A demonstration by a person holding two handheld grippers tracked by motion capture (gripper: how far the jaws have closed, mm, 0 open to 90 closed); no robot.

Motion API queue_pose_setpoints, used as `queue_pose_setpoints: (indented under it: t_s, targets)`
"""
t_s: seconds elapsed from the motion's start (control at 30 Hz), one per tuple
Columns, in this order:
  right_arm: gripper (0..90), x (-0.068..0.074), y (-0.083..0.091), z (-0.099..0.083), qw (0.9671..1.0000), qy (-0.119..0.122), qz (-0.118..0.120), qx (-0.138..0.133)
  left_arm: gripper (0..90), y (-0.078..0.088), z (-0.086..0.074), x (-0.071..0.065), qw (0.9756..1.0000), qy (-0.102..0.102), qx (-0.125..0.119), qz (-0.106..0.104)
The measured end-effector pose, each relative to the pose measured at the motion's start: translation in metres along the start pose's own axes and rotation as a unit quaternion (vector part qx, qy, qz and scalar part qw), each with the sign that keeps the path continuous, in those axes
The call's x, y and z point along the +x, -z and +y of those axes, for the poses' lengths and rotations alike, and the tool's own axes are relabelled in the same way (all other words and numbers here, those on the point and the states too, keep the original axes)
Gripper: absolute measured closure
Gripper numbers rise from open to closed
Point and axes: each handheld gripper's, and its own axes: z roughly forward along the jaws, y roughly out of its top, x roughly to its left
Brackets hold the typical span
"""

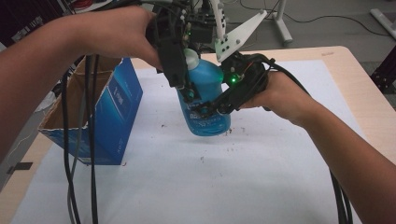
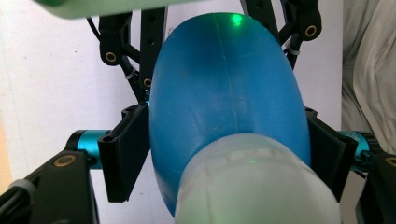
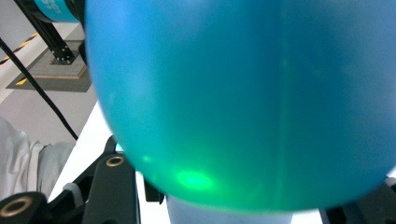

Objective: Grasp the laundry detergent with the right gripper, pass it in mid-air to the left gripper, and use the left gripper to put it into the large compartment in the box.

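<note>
Both grippers hold the blue bottle point(image 1: 205, 100) above the desk point(image 1: 261, 172).

Right gripper point(image 1: 210, 108) is clamped on the lower body of the bottle from the right side, and its own view is nearly covered by the blue plastic point(image 3: 243, 93). Left gripper point(image 1: 186, 91) comes from above near the white cap point(image 1: 191, 58); in its own view the two black jaws stand on both sides of the bottle point(image 2: 224, 107), touching its walls, so it grips the bottle too. The bottle hangs upright over the white desk surface, not resting on it. To the left stands an open blue carton box point(image 1: 109, 121), near the bottle but apart from it.
</note>
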Motion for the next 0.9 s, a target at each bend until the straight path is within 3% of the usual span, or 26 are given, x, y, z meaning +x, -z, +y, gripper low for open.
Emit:
queue_pose_setpoints:
  t_s: [0.4,0.57,0.9]
  targets:
    - [44.6,-0.0005,-0.0012,-0.0006,1.0000,0.003,0.001,-0.002,35.6,0.0020,0.0007,-0.0013,0.9999,-0.011,-0.010,-0.003]
    - [44.6,0.0001,-0.0007,-0.0012,1.0000,0.003,0.002,-0.007,35.7,0.0021,0.0013,-0.0026,0.9999,-0.015,-0.009,0.000]
    - [43.8,0.0030,-0.0013,-0.0005,0.9999,0.002,0.005,-0.008,36.5,0.0045,0.0024,-0.0054,1.0000,-0.004,-0.007,-0.001]
